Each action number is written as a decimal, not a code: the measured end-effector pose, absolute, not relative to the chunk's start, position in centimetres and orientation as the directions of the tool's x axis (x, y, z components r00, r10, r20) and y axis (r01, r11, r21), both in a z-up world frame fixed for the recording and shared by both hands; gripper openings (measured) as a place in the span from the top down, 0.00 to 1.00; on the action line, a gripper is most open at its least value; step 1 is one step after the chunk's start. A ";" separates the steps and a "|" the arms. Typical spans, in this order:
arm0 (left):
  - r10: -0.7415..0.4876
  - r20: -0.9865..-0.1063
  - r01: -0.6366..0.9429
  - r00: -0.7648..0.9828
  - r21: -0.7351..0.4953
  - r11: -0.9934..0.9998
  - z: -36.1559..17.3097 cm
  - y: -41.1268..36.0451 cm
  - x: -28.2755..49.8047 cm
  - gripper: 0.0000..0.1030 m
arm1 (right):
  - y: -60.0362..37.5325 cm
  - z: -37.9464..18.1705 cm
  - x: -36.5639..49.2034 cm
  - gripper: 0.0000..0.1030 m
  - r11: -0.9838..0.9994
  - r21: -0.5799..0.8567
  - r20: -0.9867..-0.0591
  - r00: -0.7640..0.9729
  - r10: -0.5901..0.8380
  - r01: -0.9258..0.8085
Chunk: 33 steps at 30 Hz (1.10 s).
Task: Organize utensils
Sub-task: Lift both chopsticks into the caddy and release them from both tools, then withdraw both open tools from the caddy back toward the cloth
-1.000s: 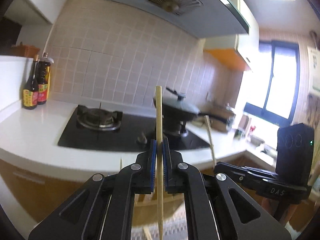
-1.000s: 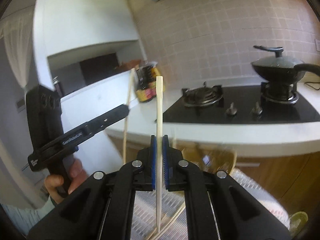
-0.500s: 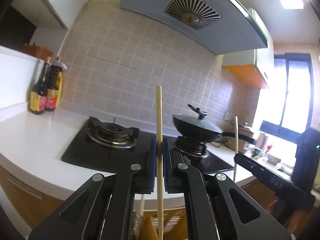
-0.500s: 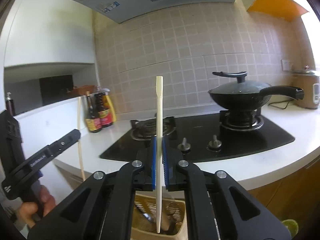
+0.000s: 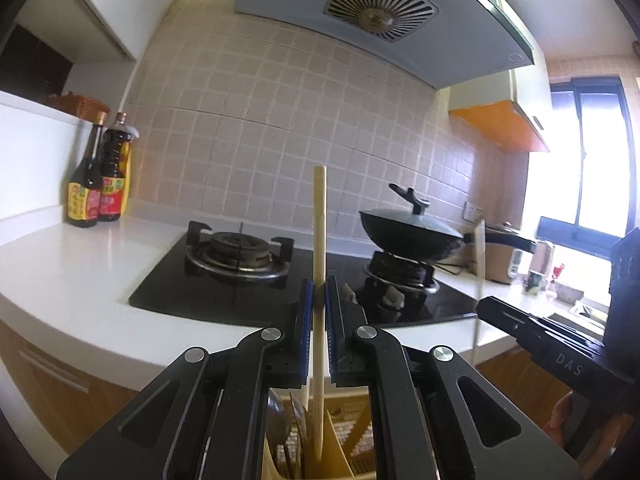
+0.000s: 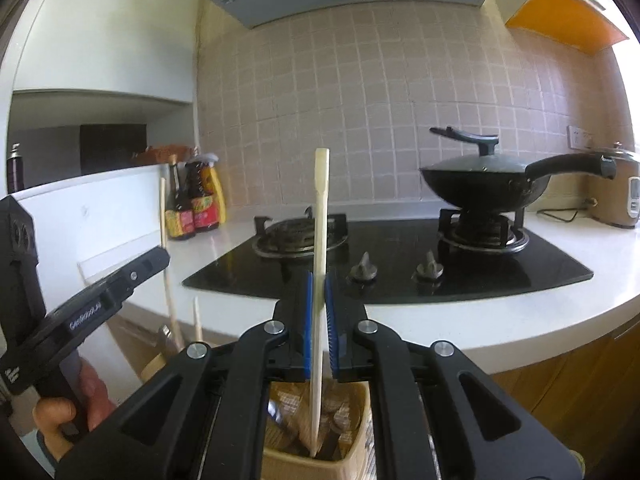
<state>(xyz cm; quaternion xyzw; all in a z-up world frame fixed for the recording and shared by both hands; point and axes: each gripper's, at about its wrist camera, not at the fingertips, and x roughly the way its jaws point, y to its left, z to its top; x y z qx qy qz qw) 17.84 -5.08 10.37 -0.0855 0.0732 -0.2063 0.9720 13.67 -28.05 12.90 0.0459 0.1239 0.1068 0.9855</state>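
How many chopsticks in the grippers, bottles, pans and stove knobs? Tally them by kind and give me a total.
Chopsticks: 2, one clamped in the left gripper, one in the right gripper
Bottles: 2
Pan: 1
Knobs: 2
Total: 7

The chopstick [image 5: 319, 248] in the left gripper [image 5: 319, 300] looks like smooth, matt pale wood; the one in the right gripper [image 6: 319, 300] is paler, with the same dull finish. Both grippers are matt black plastic with ribbed blue pads [image 5: 306, 320] and small shiny metal rivets. The holder [image 6: 352, 456] below looks like matt tan plastic. The hob [image 6: 400, 268] is glossy black glass, the counter [image 5: 80, 280] smooth glossy white, the wall [image 5: 260, 120] satin beige tile, and the wok [image 6: 476, 184] dull dark metal.
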 end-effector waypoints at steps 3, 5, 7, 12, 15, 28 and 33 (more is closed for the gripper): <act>-0.437 -0.120 0.407 0.891 -0.212 0.888 10.3 -4.3 16.9 0.71 | -28.4 12.7 12.4 0.91 0.969 0.139 -0.261 0.936 0.235 -0.205; -0.449 -0.135 0.414 0.883 -0.224 0.882 10.3 -3.7 16.0 0.68 | -29.0 12.6 11.3 0.91 0.962 0.170 -0.278 0.926 0.255 -0.214; -0.472 -0.157 0.431 0.868 -0.237 0.871 10.3 -2.9 14.7 0.66 | -29.4 12.6 9.9 0.89 0.955 0.195 -0.297 0.914 0.275 -0.223; -0.500 -0.214 0.449 0.839 -0.247 0.859 10.0 -1.6 11.2 0.58 | -29.1 12.1 5.5 0.71 0.957 0.189 -0.332 0.903 0.274 -0.221; -0.499 -0.250 0.447 0.830 -0.239 0.862 9.5 -1.4 9.2 0.58 | -28.7 11.8 3.4 0.70 0.955 0.196 -0.351 0.893 0.280 -0.223; -0.520 -0.318 0.454 0.792 -0.261 0.852 8.6 -0.3 4.4 0.56 | -27.4 13.6 -1.4 0.53 0.962 0.149 -0.377 0.886 0.270 -0.230; -0.519 -0.345 0.449 0.782 -0.267 0.853 8.3 0.1 4.6 0.56 | -27.6 15.2 0.9 0.53 0.983 0.084 -0.446 0.876 0.183 -0.163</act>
